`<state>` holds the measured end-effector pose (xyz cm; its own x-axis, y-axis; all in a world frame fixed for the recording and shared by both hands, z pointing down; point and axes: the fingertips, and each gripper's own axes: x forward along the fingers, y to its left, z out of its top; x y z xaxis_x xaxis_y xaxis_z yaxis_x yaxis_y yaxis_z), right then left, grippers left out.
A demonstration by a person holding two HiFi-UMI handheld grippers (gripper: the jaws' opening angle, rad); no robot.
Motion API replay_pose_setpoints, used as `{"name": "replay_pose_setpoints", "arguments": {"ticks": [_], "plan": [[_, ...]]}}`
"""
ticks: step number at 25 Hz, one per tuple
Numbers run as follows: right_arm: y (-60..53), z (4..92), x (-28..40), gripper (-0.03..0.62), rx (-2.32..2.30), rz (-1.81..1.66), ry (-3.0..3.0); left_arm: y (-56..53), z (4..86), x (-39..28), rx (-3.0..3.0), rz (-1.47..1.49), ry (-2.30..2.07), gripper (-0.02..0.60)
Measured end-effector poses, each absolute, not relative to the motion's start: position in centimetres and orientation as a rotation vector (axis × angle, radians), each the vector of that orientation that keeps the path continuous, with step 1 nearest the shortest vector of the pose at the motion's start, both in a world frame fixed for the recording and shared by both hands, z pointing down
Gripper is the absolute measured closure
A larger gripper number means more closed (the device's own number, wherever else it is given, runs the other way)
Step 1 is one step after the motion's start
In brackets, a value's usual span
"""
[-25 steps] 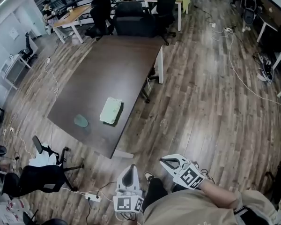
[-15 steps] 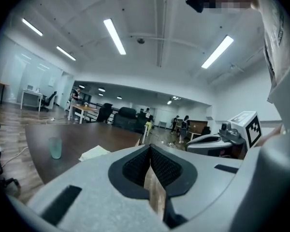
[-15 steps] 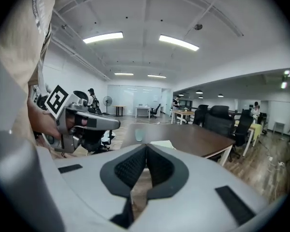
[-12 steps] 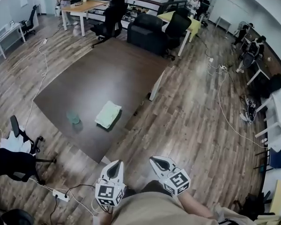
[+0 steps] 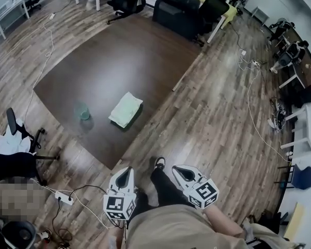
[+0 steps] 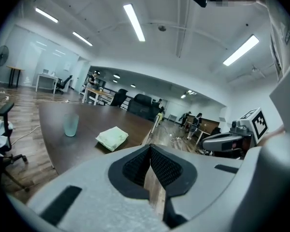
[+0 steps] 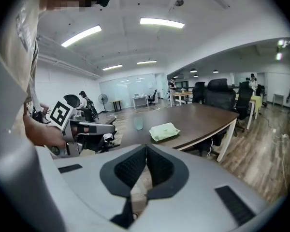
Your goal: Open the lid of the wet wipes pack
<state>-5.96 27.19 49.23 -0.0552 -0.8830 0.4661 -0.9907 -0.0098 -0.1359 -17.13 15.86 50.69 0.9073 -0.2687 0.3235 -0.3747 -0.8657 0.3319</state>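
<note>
Wet wipes pack (image 5: pixel 126 109) lies on a dark table (image 5: pixel 119 56) near a cup (image 5: pixel 83 111), well apart from the closed, empty left gripper (image 5: pixel 125 171) and right gripper (image 5: pixel 177 169).

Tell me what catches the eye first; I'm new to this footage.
A long dark table fills the head view's middle, carrying a pale green wet wipes pack beside a bluish cup. The left gripper and right gripper hang shut and empty by the person's legs.

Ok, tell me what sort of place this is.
Probably an open-plan office: a long dark conference table, black office chairs beyond its far end, and strip lights on the ceiling.
</note>
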Motion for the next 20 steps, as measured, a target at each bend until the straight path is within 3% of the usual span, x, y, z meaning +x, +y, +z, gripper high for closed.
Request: {"name": "replay_pose_setpoints", "arguments": {"ticks": [6,13,20], "plan": [[23.5,49.8,-1.7,0.58,1.968,0.694,-2.13,13.9,49.5,-12.9,2.692,0.4,-0.471,0.572],[18.2,49.8,6.0,0.58,1.891,0.633,-2.323,13.4,47.9,-2.5,2.759,0.478,-0.384,0.572],[14.4,52.6,12.1,0.58,1.713,0.608,-2.434,10.2,47.1,4.1,2.645,0.374,-0.48,0.572]]}}
